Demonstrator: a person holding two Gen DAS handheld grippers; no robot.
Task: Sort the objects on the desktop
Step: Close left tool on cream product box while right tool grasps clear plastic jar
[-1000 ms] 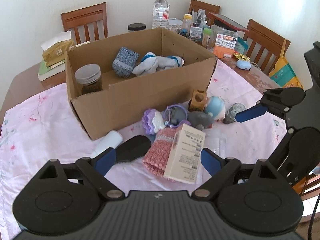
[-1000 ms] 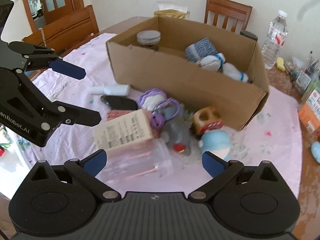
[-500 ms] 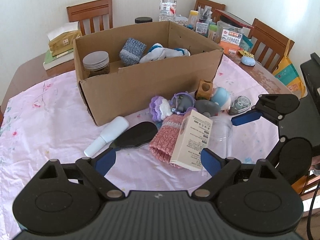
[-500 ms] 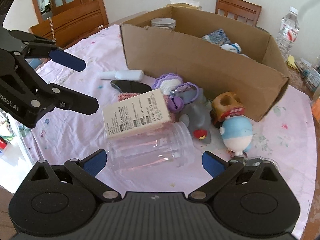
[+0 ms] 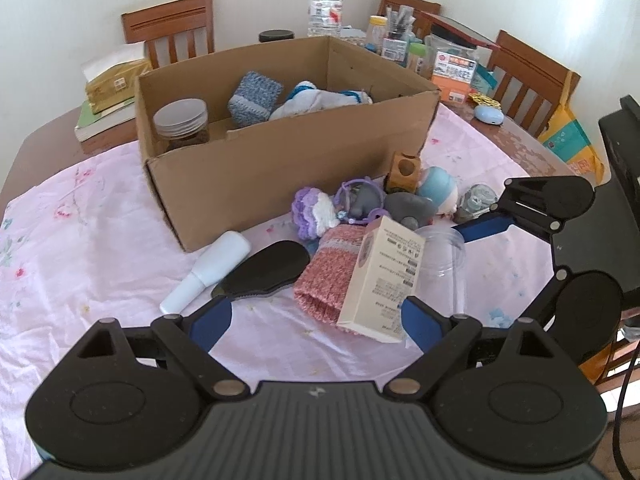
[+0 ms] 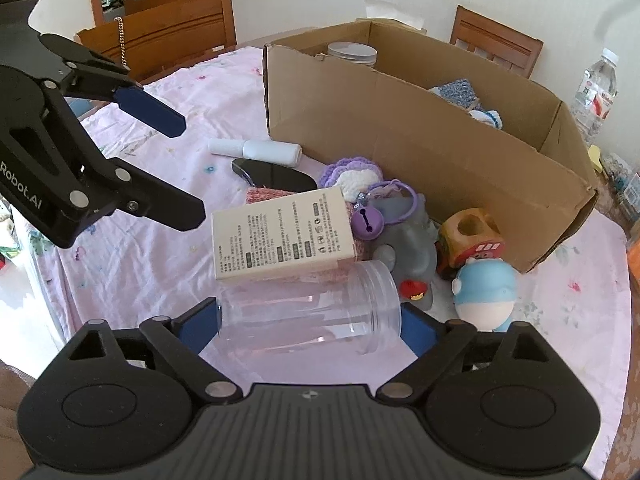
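Note:
A cardboard box (image 5: 288, 168) (image 6: 420, 148) stands on the pink cloth, holding a lidded jar (image 5: 182, 124), a blue knit piece (image 5: 254, 98) and a white-blue sock. In front lies a pile: a cream carton (image 5: 380, 276) (image 6: 280, 236), a pink knit piece (image 5: 328, 276), a clear plastic jar (image 6: 312, 308) (image 5: 440, 260) on its side, a grey toy (image 6: 404, 248), a blue-white figure (image 6: 484, 292), a wooden toy (image 6: 468, 236), a black brush (image 5: 268, 268) and a white bottle (image 5: 208, 272). My left gripper (image 5: 316, 320) is open before the carton. My right gripper (image 6: 310, 324) is open, its fingers either side of the clear jar.
Wooden chairs stand around the table. A water bottle (image 5: 325, 4), jars and packets crowd the far right corner. A tissue pack (image 5: 116, 84) on books lies at the far left. A purple crochet flower (image 5: 312, 212) lies by the box.
Both grippers have pulled back and risen a little from the pile. My right gripper has come down around the clear jar. Nothing was picked up.

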